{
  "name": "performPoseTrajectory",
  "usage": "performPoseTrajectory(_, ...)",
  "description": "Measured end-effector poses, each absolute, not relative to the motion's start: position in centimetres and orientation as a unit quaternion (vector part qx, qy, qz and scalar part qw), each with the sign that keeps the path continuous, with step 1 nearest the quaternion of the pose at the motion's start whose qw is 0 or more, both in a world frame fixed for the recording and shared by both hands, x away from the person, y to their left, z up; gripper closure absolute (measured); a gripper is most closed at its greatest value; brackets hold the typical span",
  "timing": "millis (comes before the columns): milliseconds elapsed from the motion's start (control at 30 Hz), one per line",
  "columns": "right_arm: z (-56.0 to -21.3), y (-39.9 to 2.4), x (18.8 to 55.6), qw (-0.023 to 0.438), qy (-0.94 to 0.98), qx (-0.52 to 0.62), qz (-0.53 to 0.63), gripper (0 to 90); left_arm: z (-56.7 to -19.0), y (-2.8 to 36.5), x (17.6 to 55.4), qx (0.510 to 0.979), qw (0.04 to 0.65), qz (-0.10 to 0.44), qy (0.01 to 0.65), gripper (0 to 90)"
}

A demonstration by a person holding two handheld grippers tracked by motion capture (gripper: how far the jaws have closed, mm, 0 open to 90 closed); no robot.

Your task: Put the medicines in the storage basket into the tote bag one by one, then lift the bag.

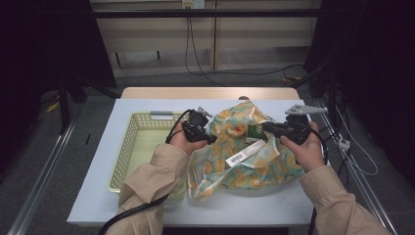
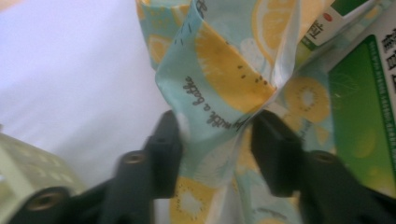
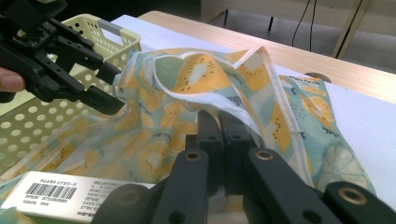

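White table top point(image 1: 98, 161) on a wooden table. On it, left: pale yellow perforated plastic basket point(image 1: 128, 147). Centre: thin bag printed with yellow citrus slices on pale turquoise point(image 1: 254, 169), crumpled, just beside the basket; a white barcoded box point(image 1: 243, 155) and a green carton point(image 1: 255, 131) show inside it. Left gripper point(image 1: 211, 138) at the bag's left edge; right gripper point(image 1: 264, 127) at its upper right. Beige sleeves enter from below.

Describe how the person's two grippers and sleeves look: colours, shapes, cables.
Both sleeves are beige. The left gripper is black, with a thick black cable trailing behind. The right gripper is black too and carries a grey three-cornered plate. Close up, the jaws are matte black bars with brass-coloured rivets.
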State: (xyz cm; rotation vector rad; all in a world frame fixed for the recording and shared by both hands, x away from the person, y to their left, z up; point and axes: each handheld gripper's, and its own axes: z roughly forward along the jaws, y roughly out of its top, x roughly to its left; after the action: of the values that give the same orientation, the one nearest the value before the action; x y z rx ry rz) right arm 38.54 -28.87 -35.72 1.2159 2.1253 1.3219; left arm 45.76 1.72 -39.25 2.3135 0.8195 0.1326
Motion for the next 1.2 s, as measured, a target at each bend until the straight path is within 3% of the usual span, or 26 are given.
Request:
performPoseTrajectory(233, -35.9, -28.8, 38.4, 0.176, 0.752, 0.430, 0.468, 88.9, -38.7, 1.7, 45.3, 0.890, 0.326, 0.024, 0.317, 88.9)
performPoseTrajectory(567, -35.4, -28.3, 38.4, 0.177, 0.754, 0.424, 0.470, 89.0, -33.5, 2.7, 44.8, 0.873, 0.357, -0.014, 0.331, 90.0)
performPoseTrajectory(1200, -31.8, -27.3, 39.1, 0.187, 0.754, 0.403, 0.484, 89.1, -25.5, 2.2, 46.1, 0.875, 0.341, -0.008, 0.344, 90.0)
